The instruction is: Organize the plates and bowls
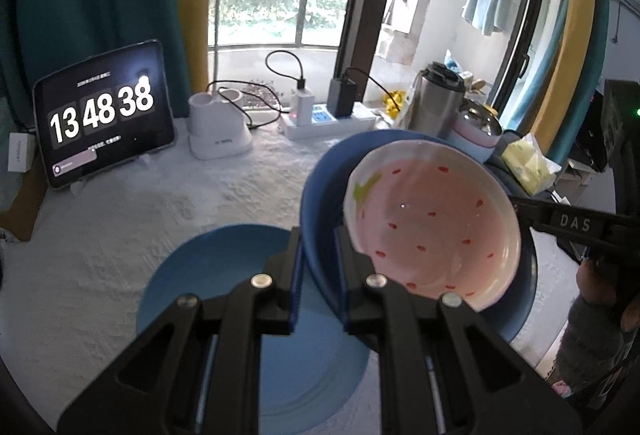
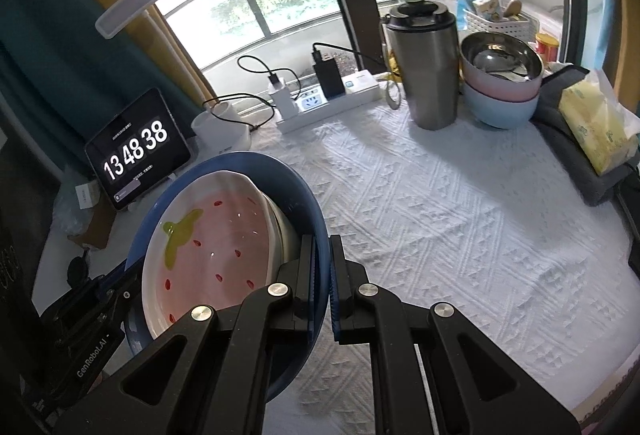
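White textured tablecloth [image 2: 460,235] lies beneath; both grippers, left [image 1: 318,267] and right [image 2: 320,275], pinch opposite rims of the deep blue bowl [image 1: 320,203], steadying the pink strawberry-patterned ceramic dish [image 1: 432,219] nested inside, above the flat blue plate [image 1: 208,275].

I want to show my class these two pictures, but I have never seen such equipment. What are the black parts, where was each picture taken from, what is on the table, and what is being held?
A person holds one two-fingered gripping tool in each hand, with a camera on each looking along its fingers. One picture comes from the left tool, the other from the right tool. Both tools clamp opposite rims of a blue bowl, lifted and tilted, with a pink strawberry-patterned bowl inside it. Below lies a blue plate on the white tablecloth. At the back stand a clock tablet, a power strip, a steel mug and stacked bowls.
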A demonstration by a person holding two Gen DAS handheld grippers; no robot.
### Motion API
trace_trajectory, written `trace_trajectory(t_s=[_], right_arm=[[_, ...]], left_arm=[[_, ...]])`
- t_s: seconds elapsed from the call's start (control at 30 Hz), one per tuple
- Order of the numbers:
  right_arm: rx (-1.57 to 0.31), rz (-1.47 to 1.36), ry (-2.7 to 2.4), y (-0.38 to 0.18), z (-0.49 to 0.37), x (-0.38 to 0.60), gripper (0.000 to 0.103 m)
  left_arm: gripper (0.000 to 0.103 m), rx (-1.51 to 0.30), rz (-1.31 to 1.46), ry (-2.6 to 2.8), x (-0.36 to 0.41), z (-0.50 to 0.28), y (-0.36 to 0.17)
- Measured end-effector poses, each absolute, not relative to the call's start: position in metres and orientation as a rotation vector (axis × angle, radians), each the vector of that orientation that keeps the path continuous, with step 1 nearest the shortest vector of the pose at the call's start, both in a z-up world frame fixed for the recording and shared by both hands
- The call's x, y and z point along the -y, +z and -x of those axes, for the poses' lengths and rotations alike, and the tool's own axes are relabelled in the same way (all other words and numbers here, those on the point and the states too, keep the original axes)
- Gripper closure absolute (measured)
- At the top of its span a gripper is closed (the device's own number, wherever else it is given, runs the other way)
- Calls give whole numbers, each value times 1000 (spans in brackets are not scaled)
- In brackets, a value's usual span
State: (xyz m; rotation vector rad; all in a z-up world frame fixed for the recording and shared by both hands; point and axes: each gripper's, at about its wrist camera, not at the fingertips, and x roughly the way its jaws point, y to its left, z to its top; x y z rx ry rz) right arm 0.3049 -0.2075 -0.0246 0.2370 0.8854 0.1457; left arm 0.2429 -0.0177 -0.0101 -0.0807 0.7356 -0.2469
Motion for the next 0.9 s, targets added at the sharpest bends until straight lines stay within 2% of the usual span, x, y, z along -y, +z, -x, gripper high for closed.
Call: trace_trajectory(t_s=[0.9], right_arm=[[-948,-185,227,-38,-330,127,94]], left_arm=[[90,-733,172,-142,-61,-239,-20]])
